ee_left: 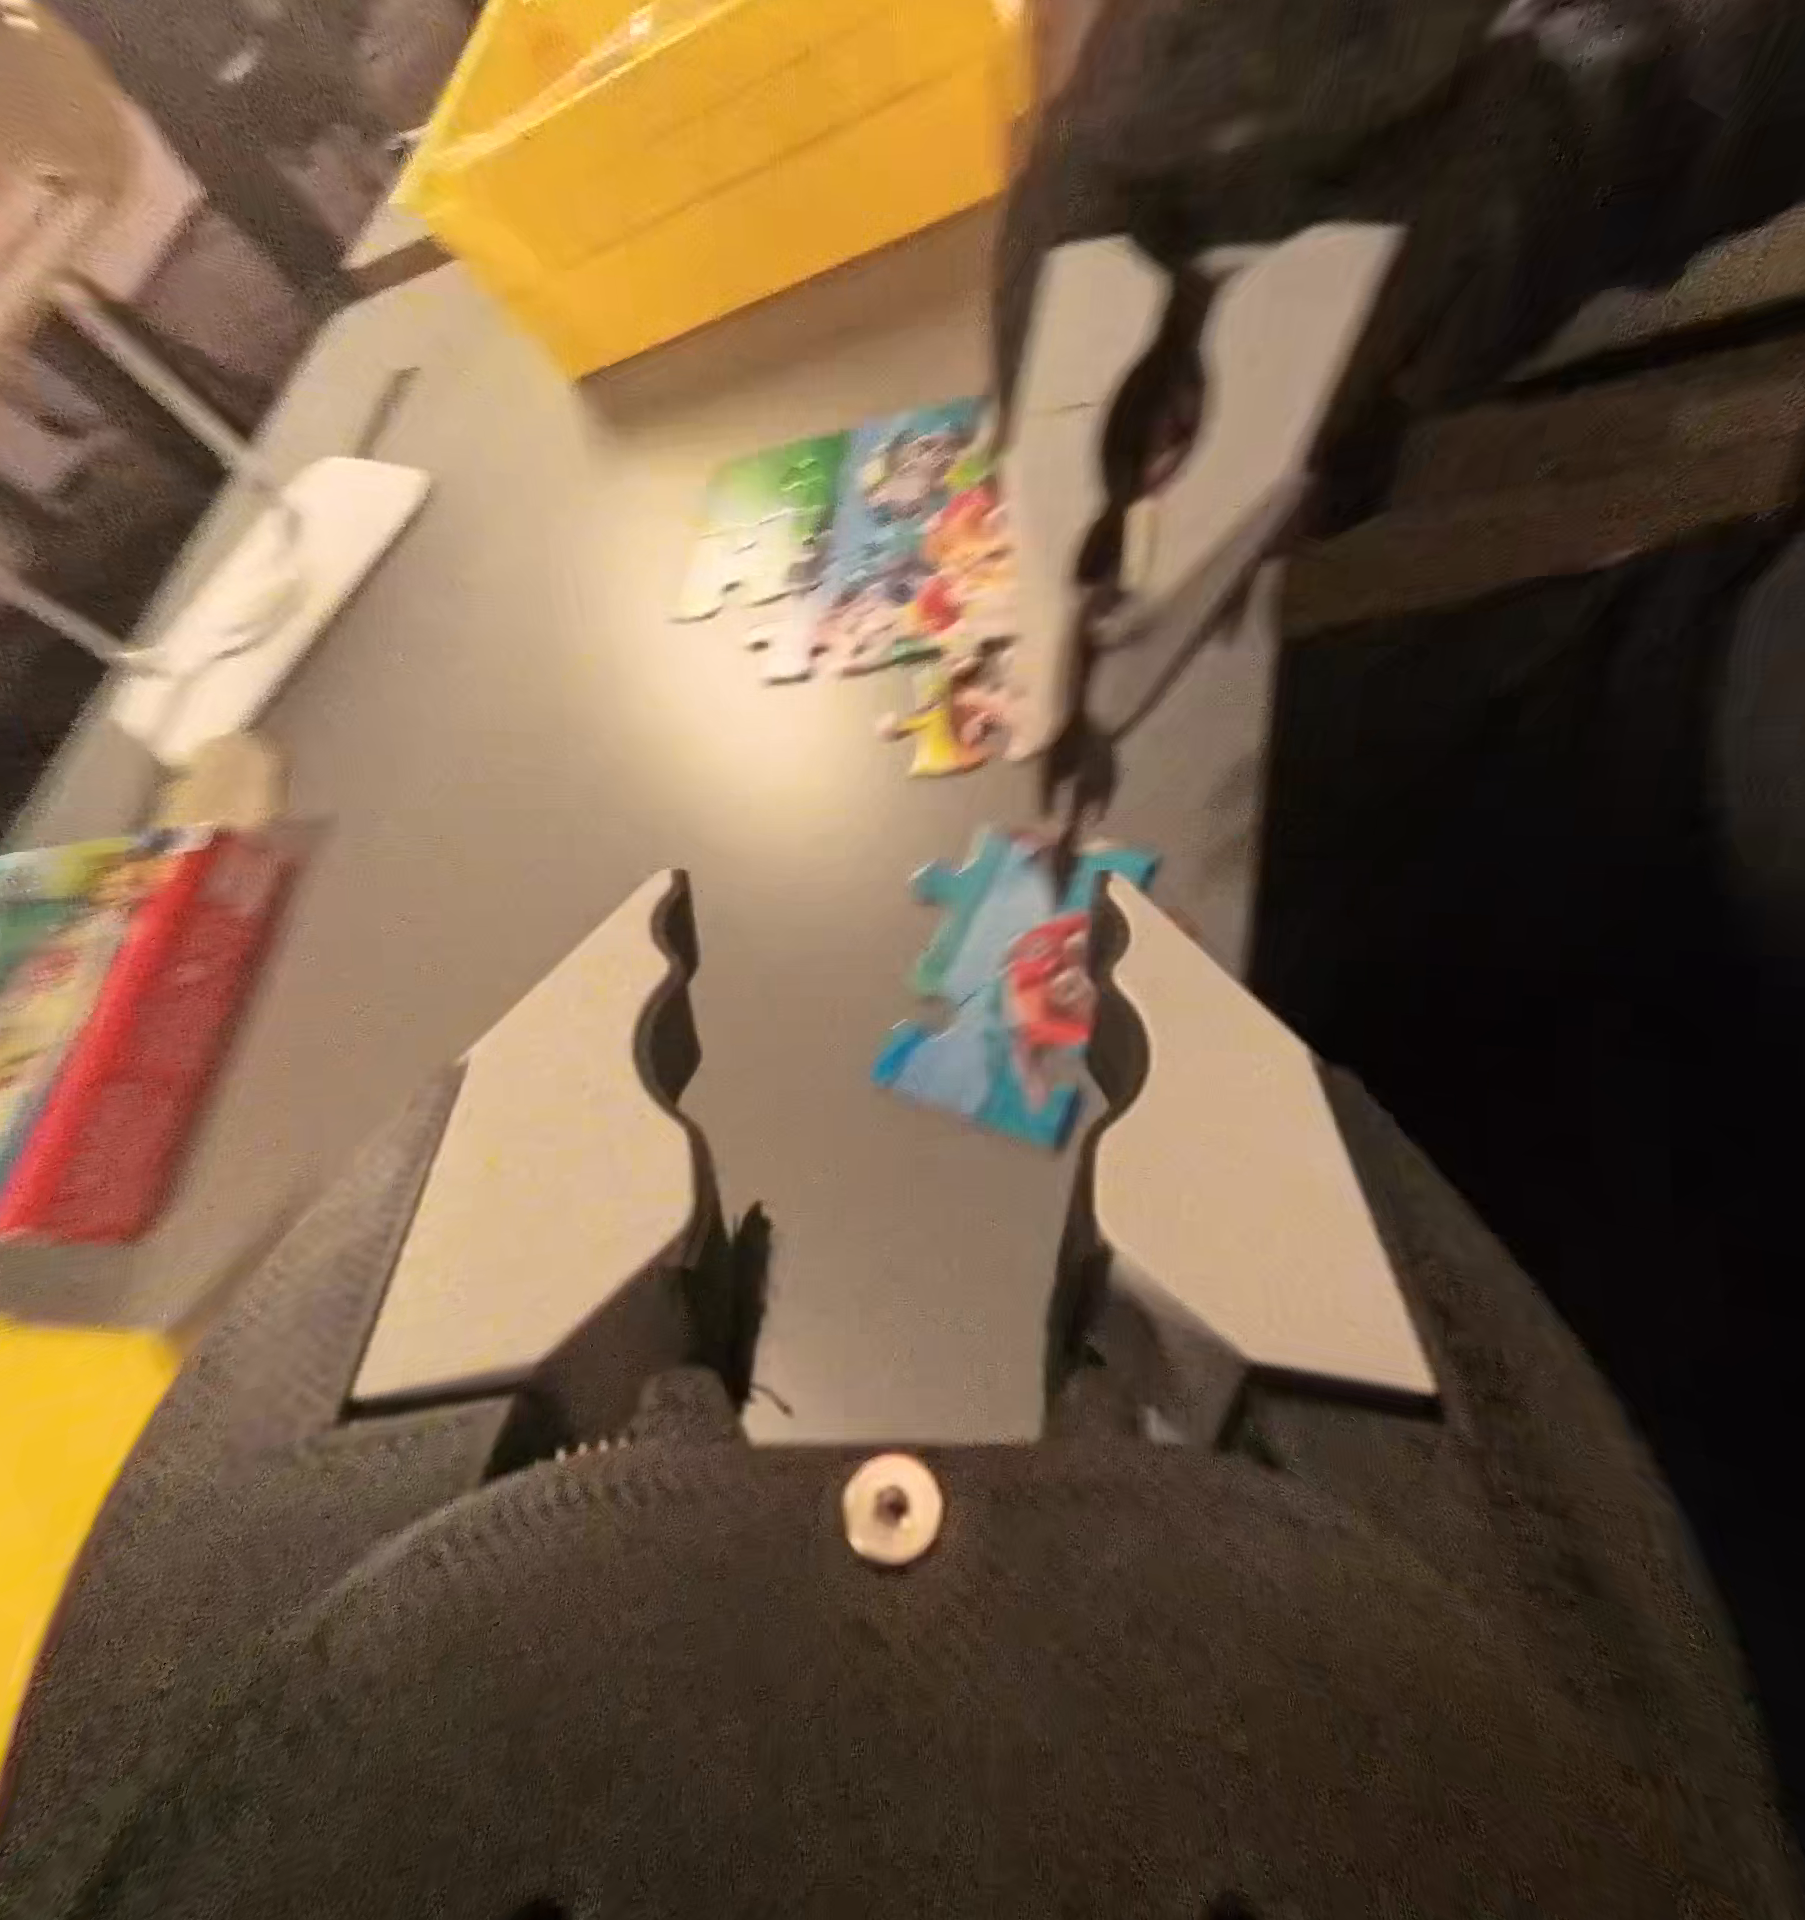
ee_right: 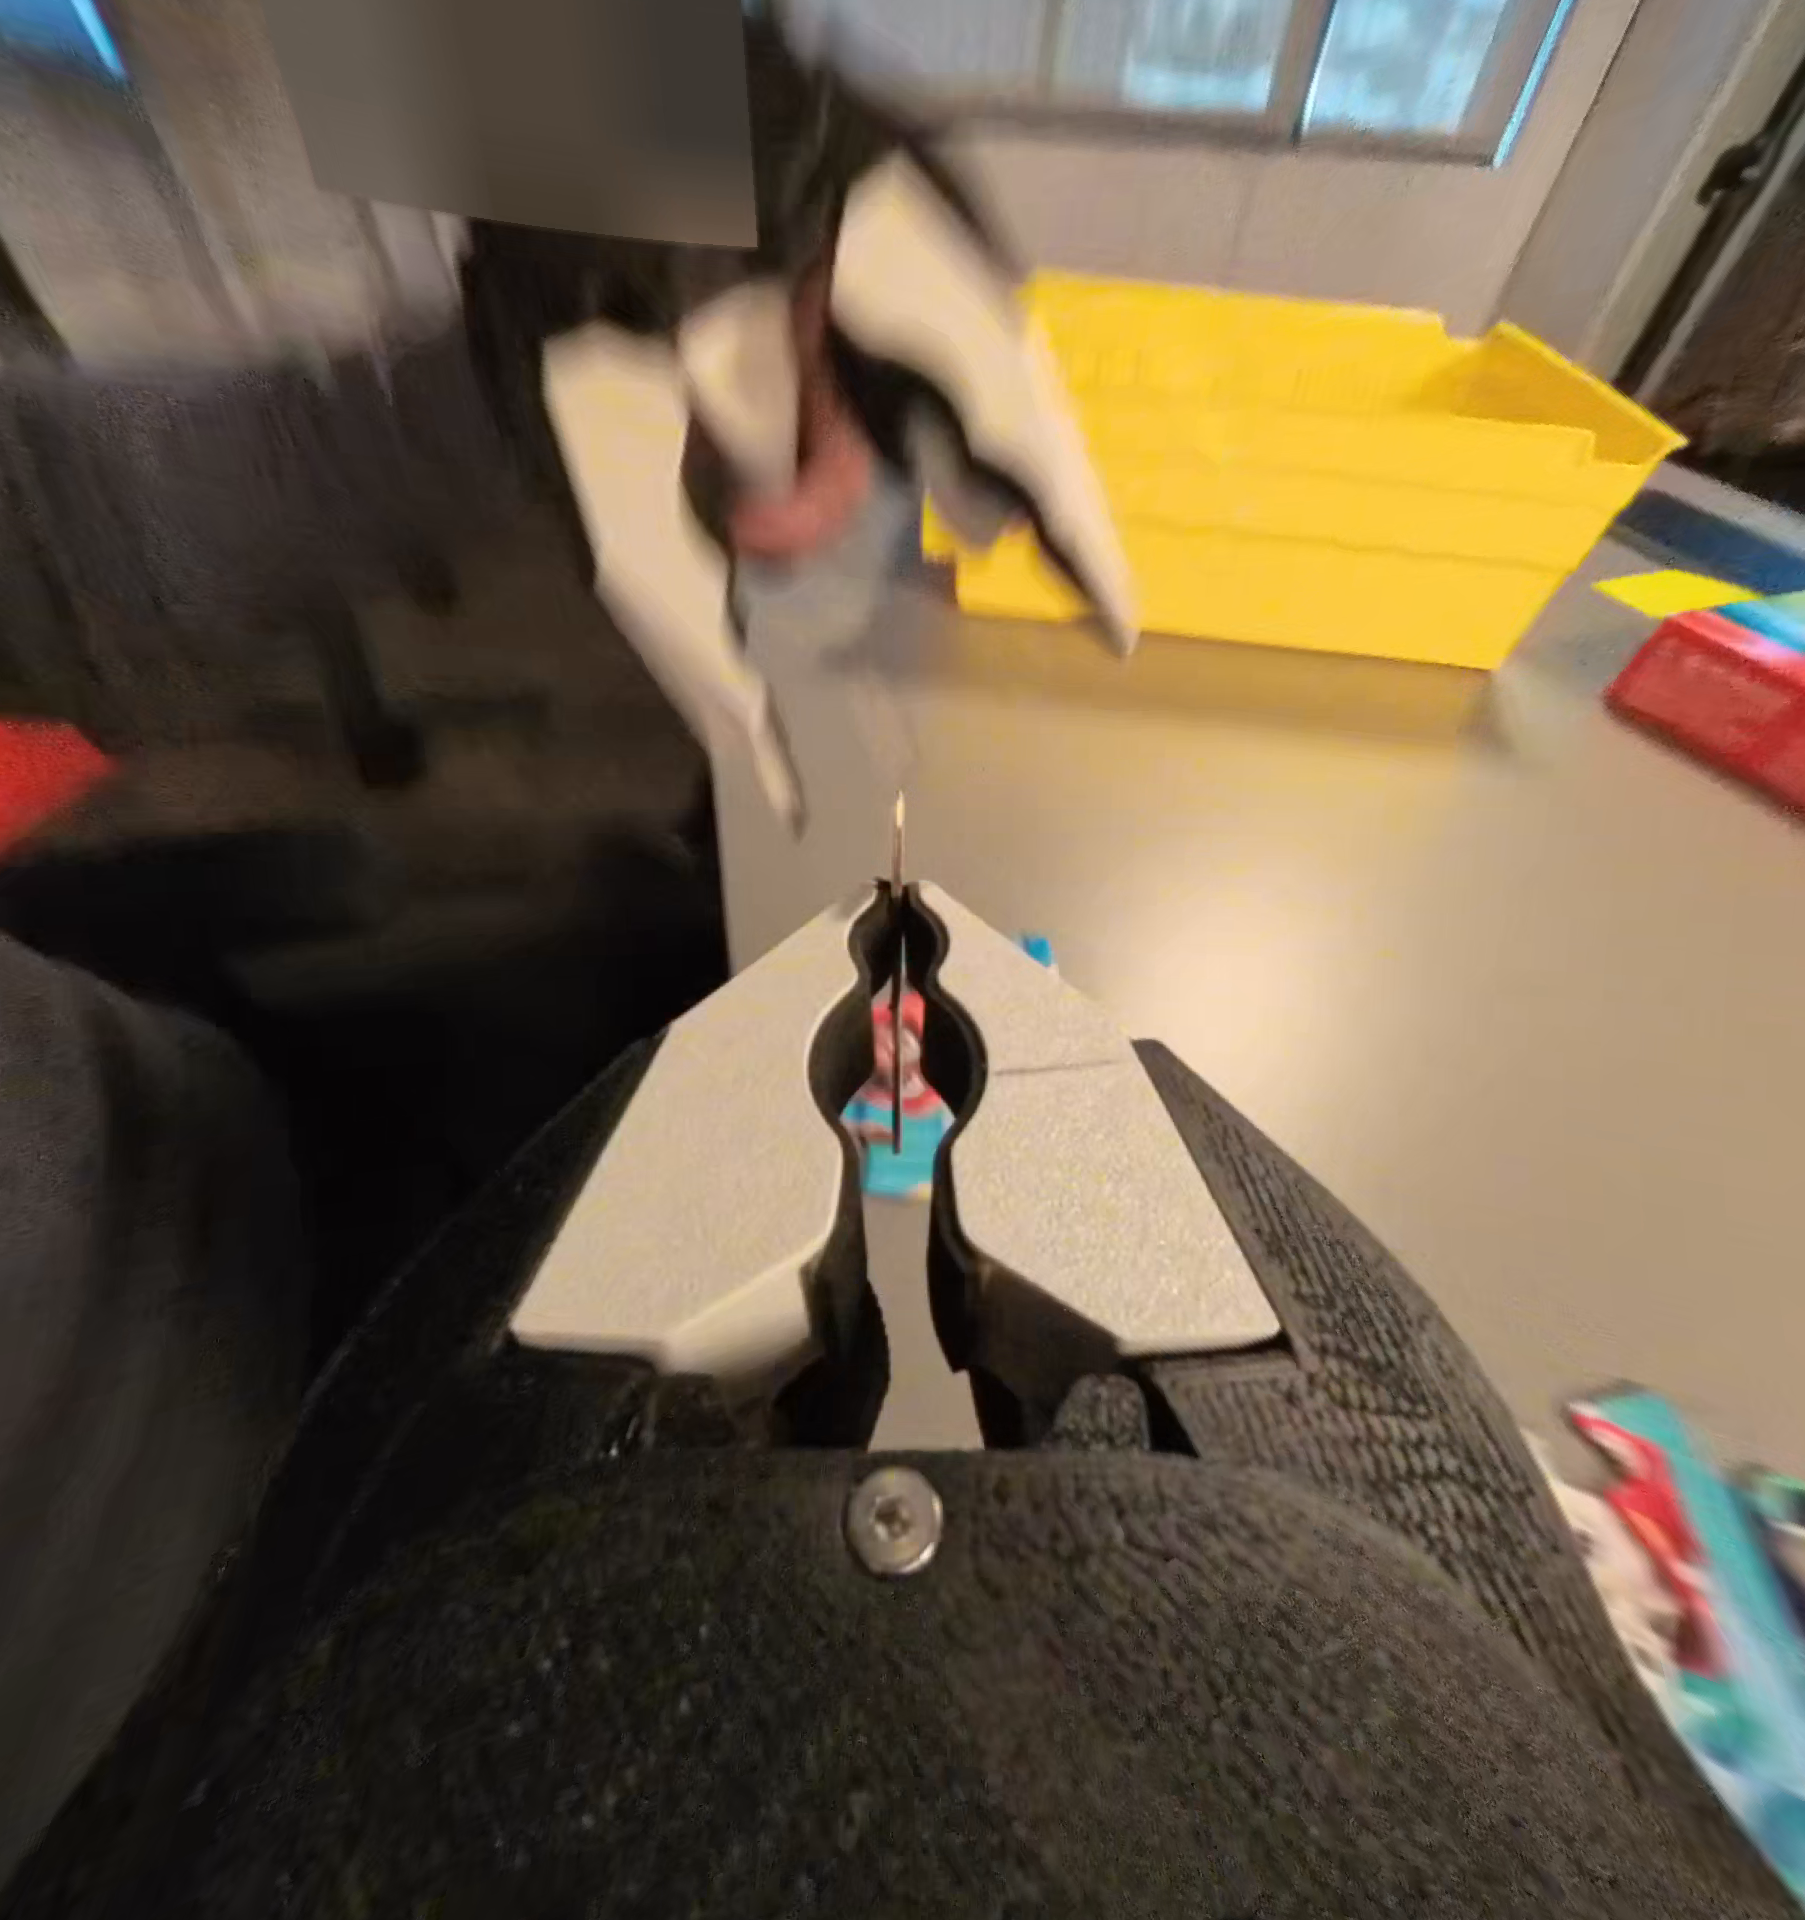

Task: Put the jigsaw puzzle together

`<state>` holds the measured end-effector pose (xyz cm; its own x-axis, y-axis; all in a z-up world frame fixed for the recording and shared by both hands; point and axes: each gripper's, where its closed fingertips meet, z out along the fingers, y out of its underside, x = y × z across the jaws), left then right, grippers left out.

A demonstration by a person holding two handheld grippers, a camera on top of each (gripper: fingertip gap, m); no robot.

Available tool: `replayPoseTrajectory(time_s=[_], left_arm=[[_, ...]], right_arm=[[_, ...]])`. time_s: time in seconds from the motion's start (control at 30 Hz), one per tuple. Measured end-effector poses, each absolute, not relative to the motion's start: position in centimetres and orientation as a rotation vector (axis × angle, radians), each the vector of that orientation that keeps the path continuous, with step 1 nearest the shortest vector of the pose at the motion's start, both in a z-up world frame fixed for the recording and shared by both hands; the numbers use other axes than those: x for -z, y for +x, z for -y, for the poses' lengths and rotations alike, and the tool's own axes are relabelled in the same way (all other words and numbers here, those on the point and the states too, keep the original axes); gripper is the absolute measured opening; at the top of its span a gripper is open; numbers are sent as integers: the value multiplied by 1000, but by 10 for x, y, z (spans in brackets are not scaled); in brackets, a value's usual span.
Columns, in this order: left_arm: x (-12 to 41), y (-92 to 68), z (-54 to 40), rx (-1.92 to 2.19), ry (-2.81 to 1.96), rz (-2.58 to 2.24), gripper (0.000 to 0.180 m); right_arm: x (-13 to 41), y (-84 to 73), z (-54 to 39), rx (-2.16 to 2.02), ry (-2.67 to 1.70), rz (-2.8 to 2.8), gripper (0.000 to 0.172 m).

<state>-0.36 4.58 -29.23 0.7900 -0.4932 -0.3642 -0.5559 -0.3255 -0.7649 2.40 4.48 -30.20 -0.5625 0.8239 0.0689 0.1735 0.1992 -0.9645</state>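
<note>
My left gripper [ee_left: 895,894] is open wide and empty above the grey table [ee_left: 524,790]. A blue and red puzzle piece [ee_left: 1002,997] lies just inside its right finger [ee_left: 1220,1091], with no pad on it. My right gripper [ee_right: 897,899] is shut on a thin flat piece [ee_right: 897,842] that I see edge-on; its colour is hidden. Through the jaws the blue and red puzzle piece [ee_right: 893,1153] shows below. The left wrist view shows the right gripper [ee_left: 1069,810] pointing down at the piece's far edge. The right wrist view shows the left gripper [ee_right: 958,727] open and blurred.
A partly joined colourful puzzle [ee_left: 877,551] lies mid-table. A yellow bin [ee_left: 721,156] stands at the back. A red and green box [ee_left: 98,1039] lies at the left, by a white flat thing [ee_left: 274,592]. The table's right edge [ee_left: 1262,831] drops into dark. More pieces [ee_right: 1708,1558] lie near me. The left gripper's tips are roughly 4 cm from the right gripper's.
</note>
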Motion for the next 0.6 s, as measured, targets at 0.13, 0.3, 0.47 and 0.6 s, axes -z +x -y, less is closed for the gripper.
replayPoseTrajectory(time_s=[0.13,0.3,0.47,0.6], left_arm=[[297,27,-59,149,-1939,-697,42],[270,38,-56,350,-1785,-617,0],[235,-83,-53,-221,-1866,-233,0],[222,-241,23,-710,-2041,399,0]], right_arm=[[261,26,-51,-1821,-991,1691,0],[234,25,-50,-1936,-914,1626,3],[265,15,-51,-1622,-984,1828,58],[327,38,-26,-1353,-984,2214,75]])
